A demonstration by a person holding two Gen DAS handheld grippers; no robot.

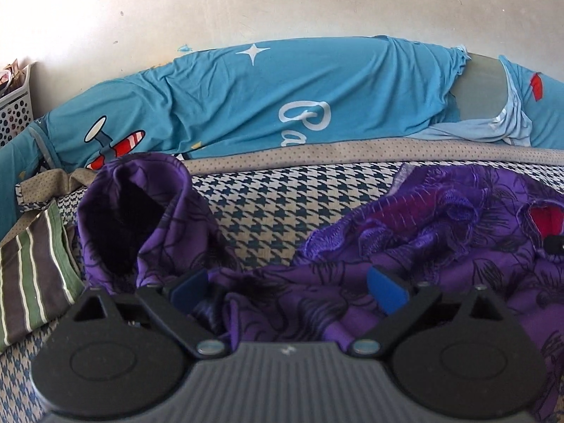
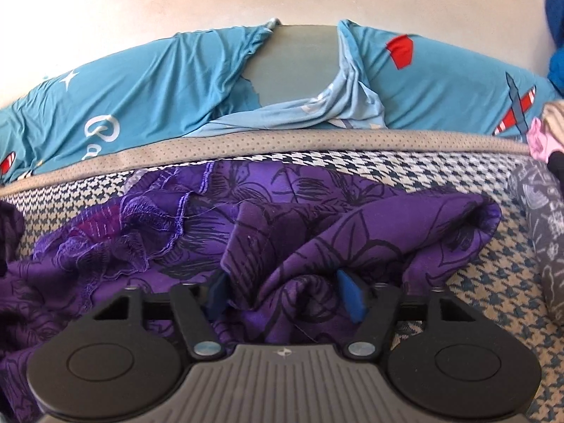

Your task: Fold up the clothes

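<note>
Left wrist view: purple garment (image 1: 405,246) lies rumpled on the houndstooth cover (image 1: 261,208), w/ one sleeve (image 1: 141,211) standing up as an open tube at the left.
Right wrist view: same garment (image 2: 317,218) bunched in front of the tongs, embroidered neckline (image 2: 141,225) off to the left.
Where it is: on the bed, near side; blue printed sheet (image 1: 246,105) behind it, striped cloth (image 1: 31,275) at the left edge.
Handling: looks thin, soft, prob. slippery; no stiffness, so it'll sag and slide. Embroidery may snag.
Where to grab: I'd take seams or sleeve ends, not loose middle folds.
Left gripper (image 1: 287,287): spread wide, nothing pinched; fabric lies below and between the fingers, not pressed.
Right gripper (image 2: 285,294): about half closed around a raised fold; the pads seem to be at the cloth, but can't tell if they really clamp it.
</note>
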